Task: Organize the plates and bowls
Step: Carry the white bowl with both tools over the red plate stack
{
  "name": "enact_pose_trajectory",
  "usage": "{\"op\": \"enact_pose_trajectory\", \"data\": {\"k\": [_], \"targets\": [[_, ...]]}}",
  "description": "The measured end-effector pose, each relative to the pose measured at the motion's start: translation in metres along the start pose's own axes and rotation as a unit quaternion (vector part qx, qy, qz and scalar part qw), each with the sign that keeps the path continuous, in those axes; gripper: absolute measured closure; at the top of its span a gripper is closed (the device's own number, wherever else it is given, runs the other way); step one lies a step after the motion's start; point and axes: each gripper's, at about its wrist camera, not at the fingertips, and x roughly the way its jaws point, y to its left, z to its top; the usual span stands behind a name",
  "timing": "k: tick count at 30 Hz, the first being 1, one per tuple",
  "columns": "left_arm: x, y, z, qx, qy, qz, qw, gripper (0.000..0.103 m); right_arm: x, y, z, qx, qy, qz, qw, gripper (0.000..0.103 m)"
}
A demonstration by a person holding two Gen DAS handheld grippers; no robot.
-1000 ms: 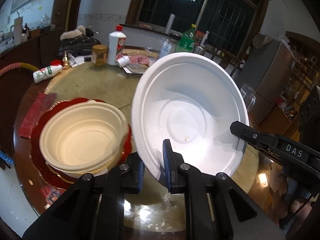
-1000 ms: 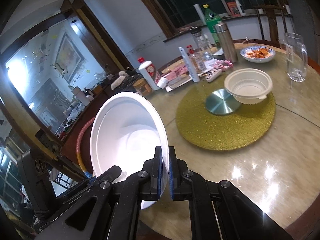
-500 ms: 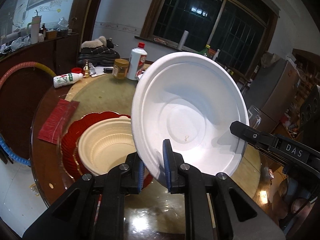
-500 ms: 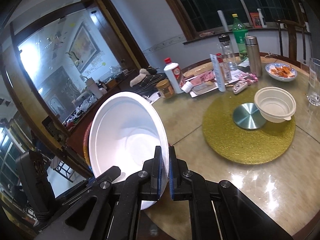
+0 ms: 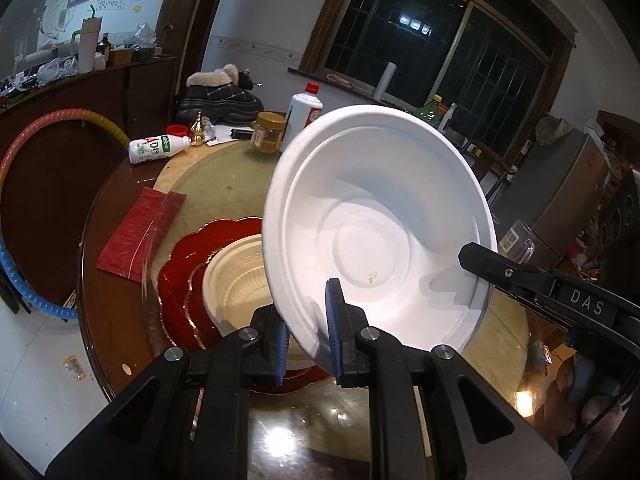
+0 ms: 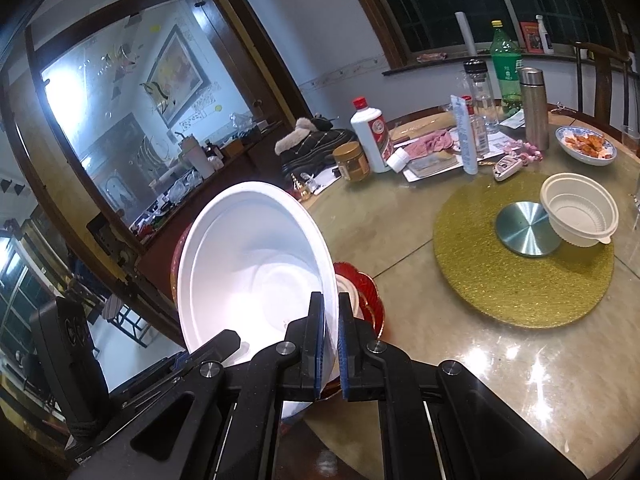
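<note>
Up over the table we hold the big white bowl (image 5: pixel 380 232) tipped, both grippers pinching its rim: left gripper (image 5: pixel 306 336), right gripper (image 6: pixel 330 344). Below, toward our left, waits the cream bowl (image 5: pixel 236 280) on the red plate (image 5: pixel 180 264).

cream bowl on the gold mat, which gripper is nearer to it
Right. The right gripper grips the big white bowl with the cream ribbed bowl ahead to its right; the left gripper clamps the opposite rim, farther away.
</note>
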Motion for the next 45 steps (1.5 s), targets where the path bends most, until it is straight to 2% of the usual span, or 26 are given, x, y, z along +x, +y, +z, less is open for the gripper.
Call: {"op": "enact_pose_trajectory", "data": {"k": [9,21,45], "targets": [[0.010,0.015,0.010,-0.004,0.019,0.012,0.9997,0.089,0.024,0.003,0.007,0.004,0.020,0.017,1.000,0.096],[0.028,0.038,0.002,-0.020,0.050,0.039,0.9978,0.089,0.067,-0.003,-0.005,0.024,0.067,0.040,0.997,0.096],[0.045,0.048,-0.001,-0.019,0.074,0.053,0.9957,0.089,0.093,-0.006,-0.010,0.027,0.097,0.026,0.995,0.094]]}}
